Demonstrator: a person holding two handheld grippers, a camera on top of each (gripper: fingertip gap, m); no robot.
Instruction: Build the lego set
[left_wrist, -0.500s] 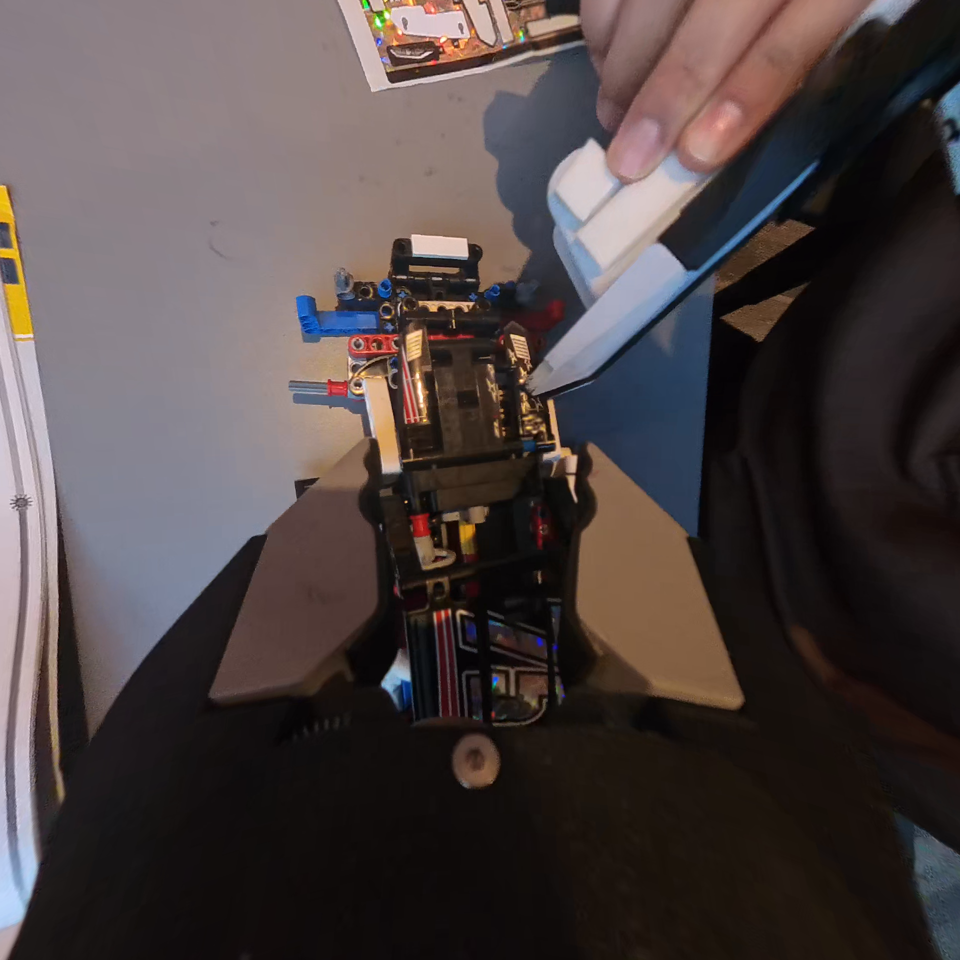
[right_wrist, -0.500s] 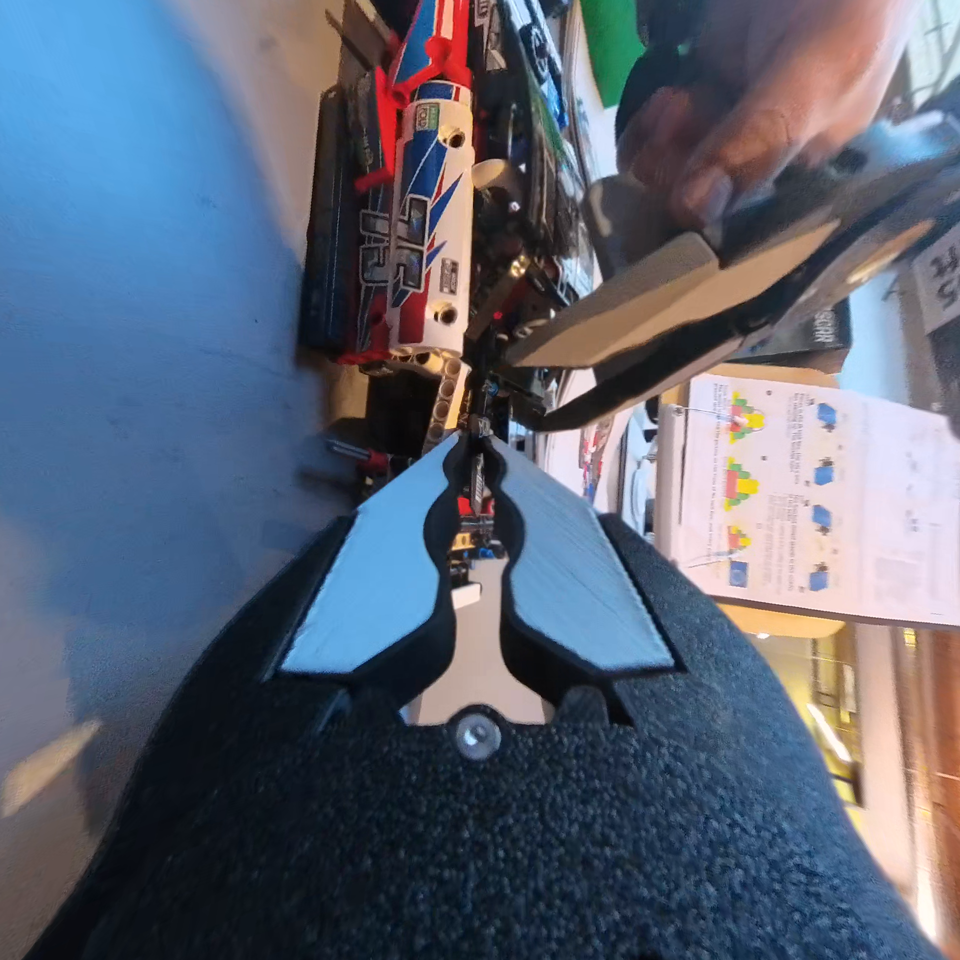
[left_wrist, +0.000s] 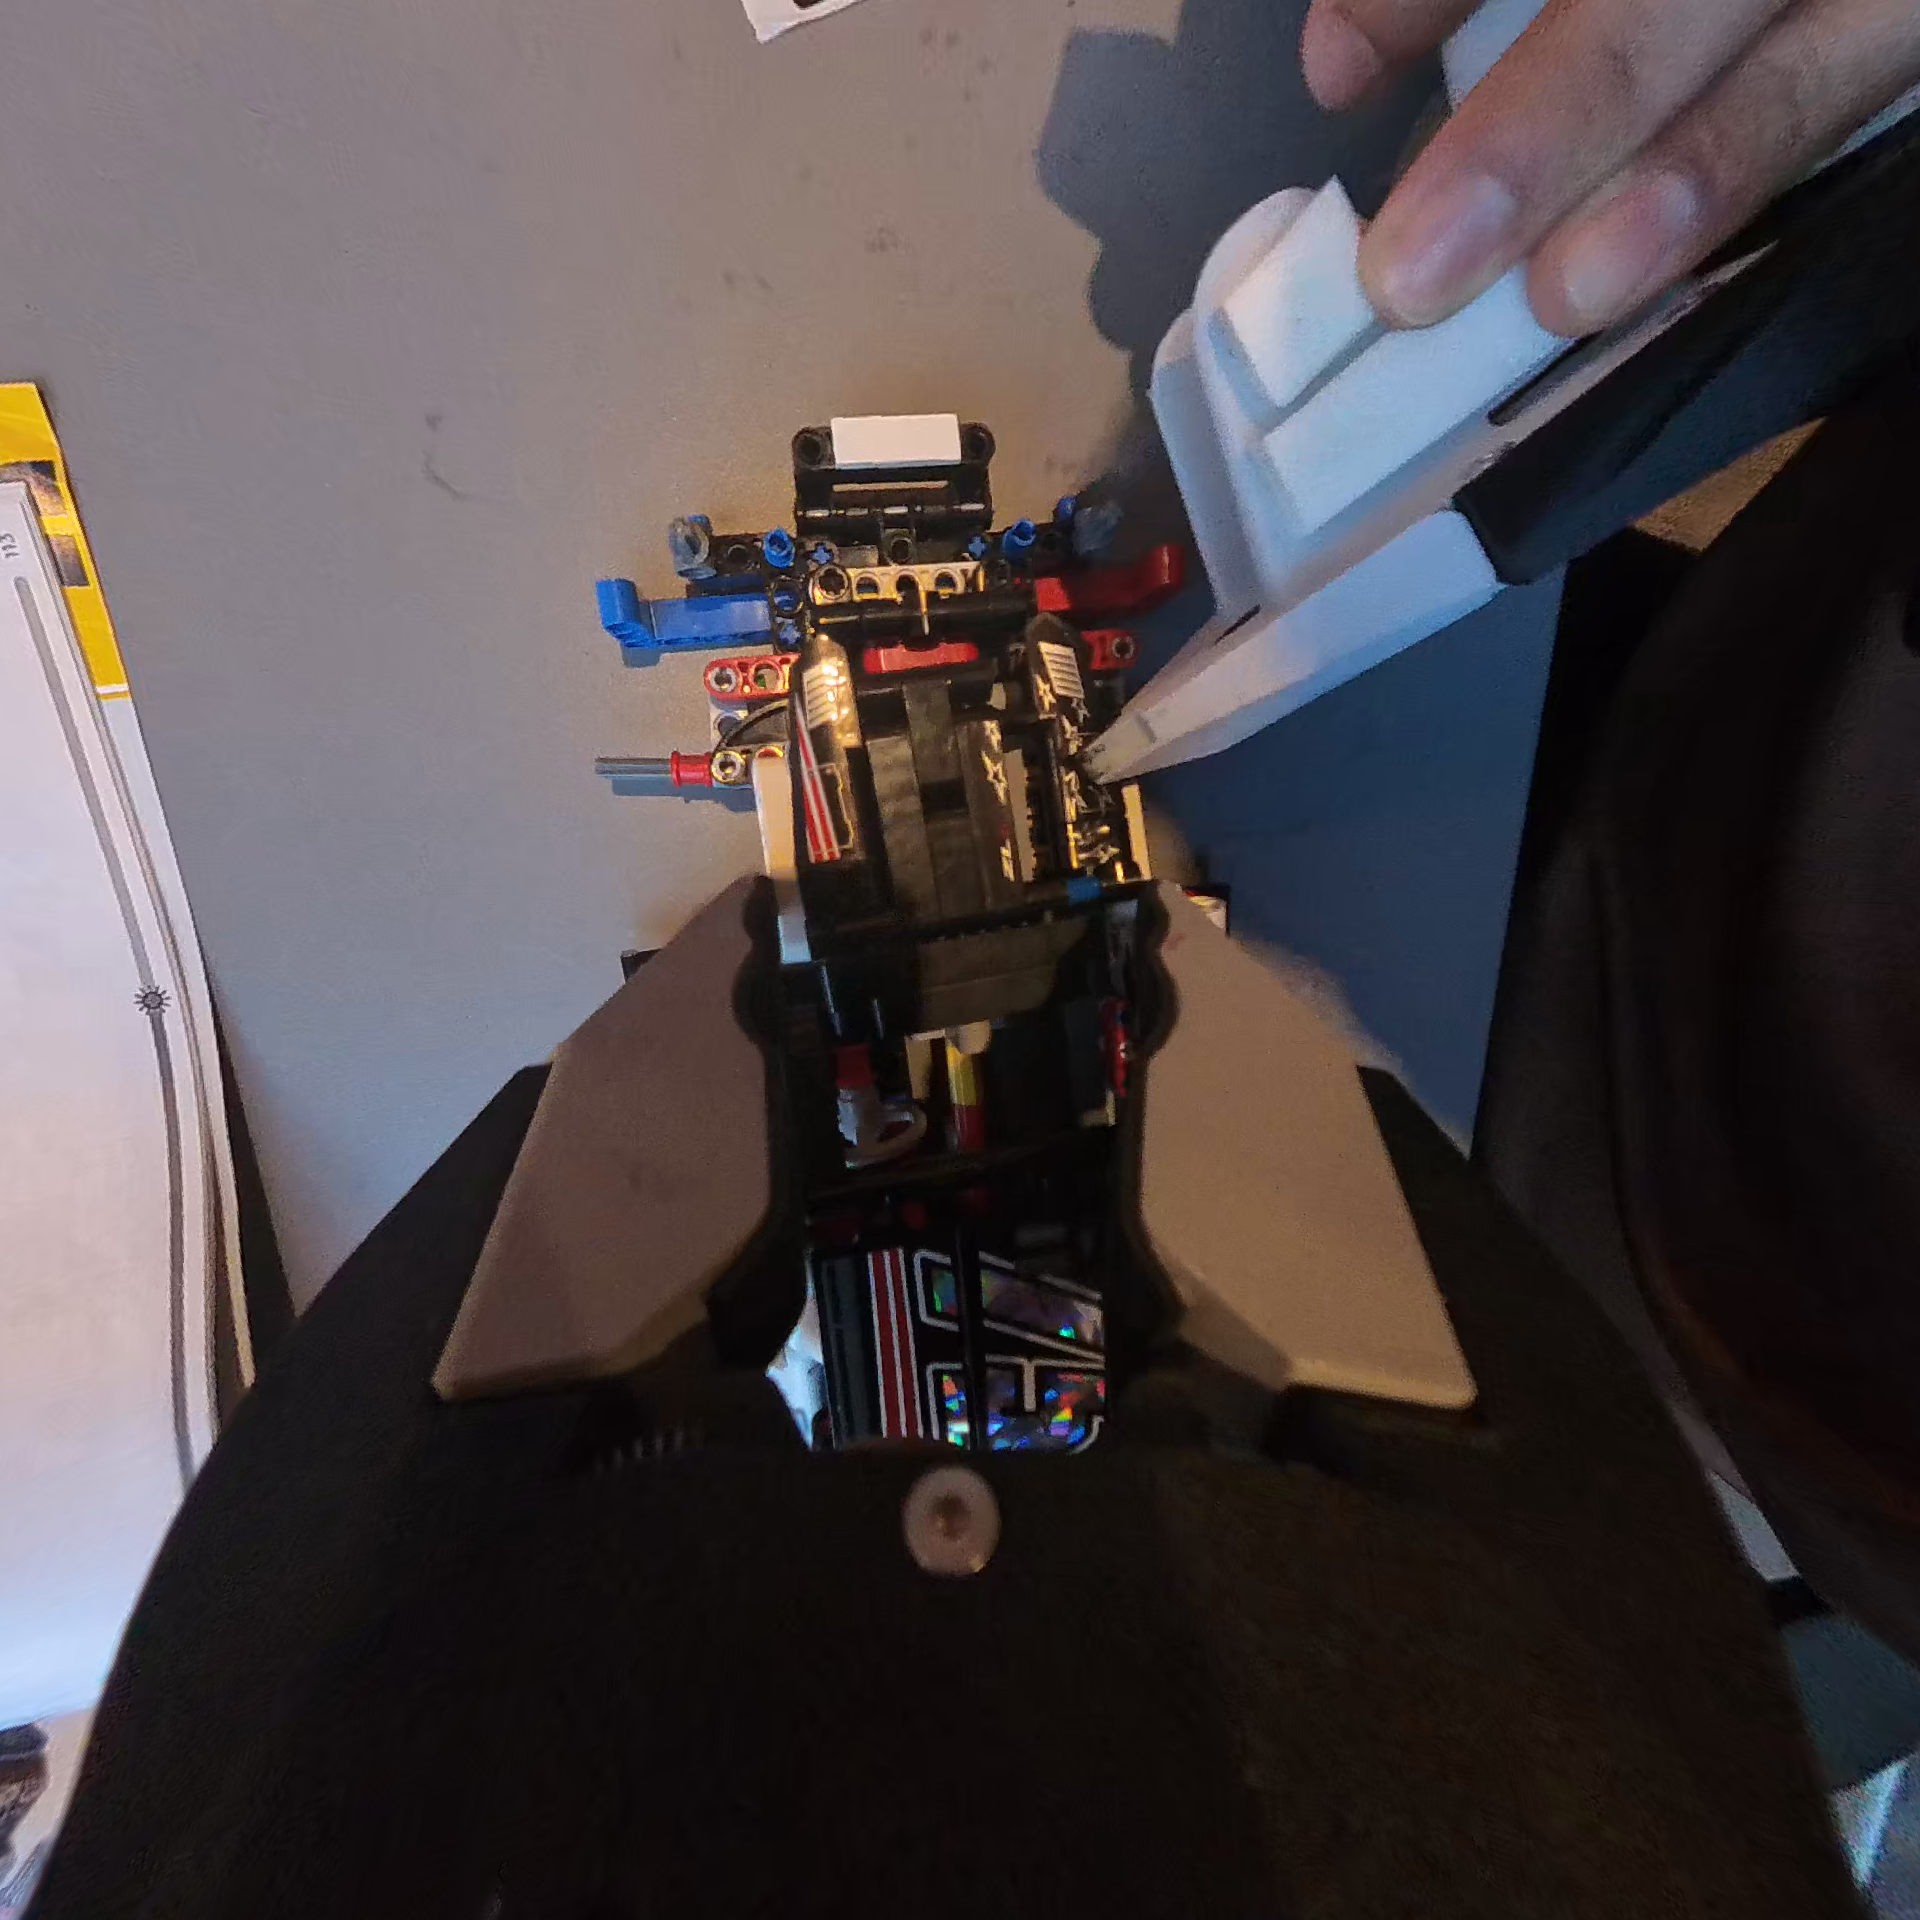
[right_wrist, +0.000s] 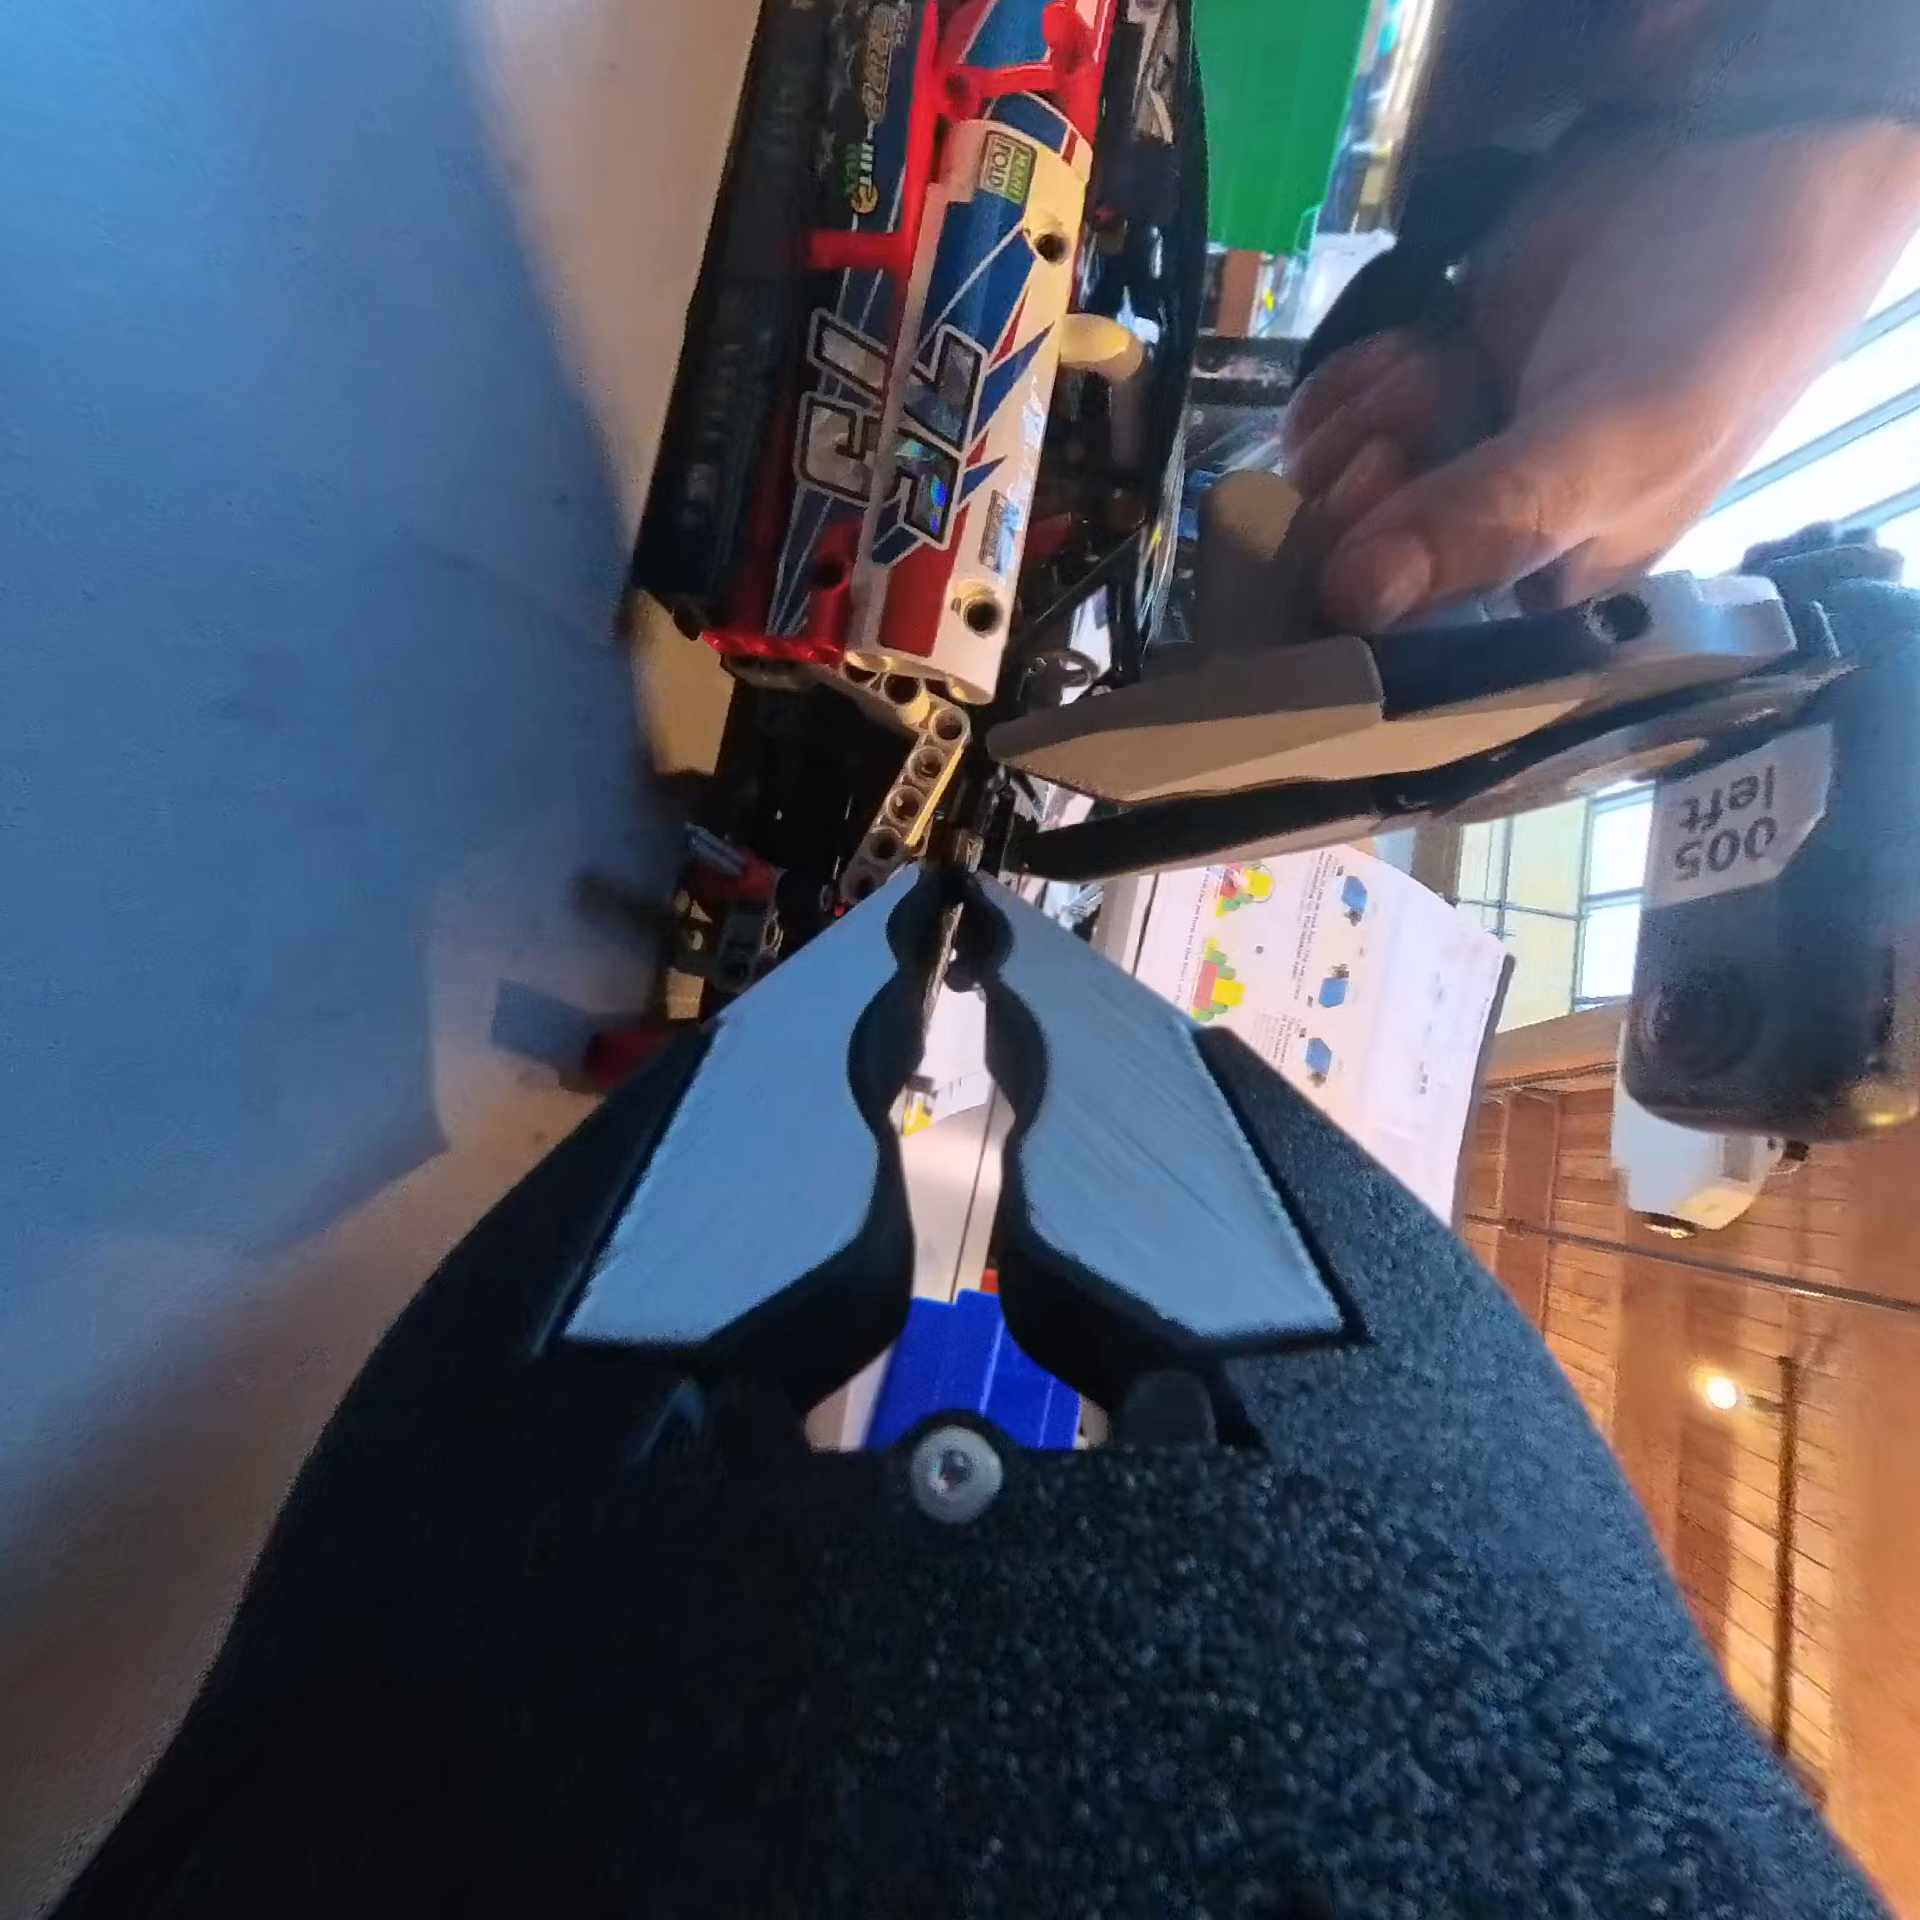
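The Lego car (left_wrist: 935, 790), black with red, blue and white parts, lies on the grey table. My left gripper (left_wrist: 951, 914) is shut on the car's body, one finger on each side. My right gripper (left_wrist: 1107, 764) comes in from the upper right, and its tip touches the car's right side panel. In the right wrist view my right gripper (right_wrist: 948, 883) is shut on a thin black piece (right_wrist: 940, 961) at the end of the car (right_wrist: 914, 416). The left gripper (right_wrist: 1195, 748) shows there to the right, held by a hand (right_wrist: 1507, 436).
An instruction booklet (left_wrist: 83, 935) lies at the table's left edge, and a sheet corner (left_wrist: 800, 10) is at the top. A hand (left_wrist: 1558, 156) holds the right gripper. In the right wrist view there are an open booklet (right_wrist: 1330, 997), a green bin (right_wrist: 1268, 104) and a blue block (right_wrist: 977, 1371).
Both views have drawn closer to the car, and the sheet at the top has slid almost out of frame. The right gripper's tip stays at the car's right side.
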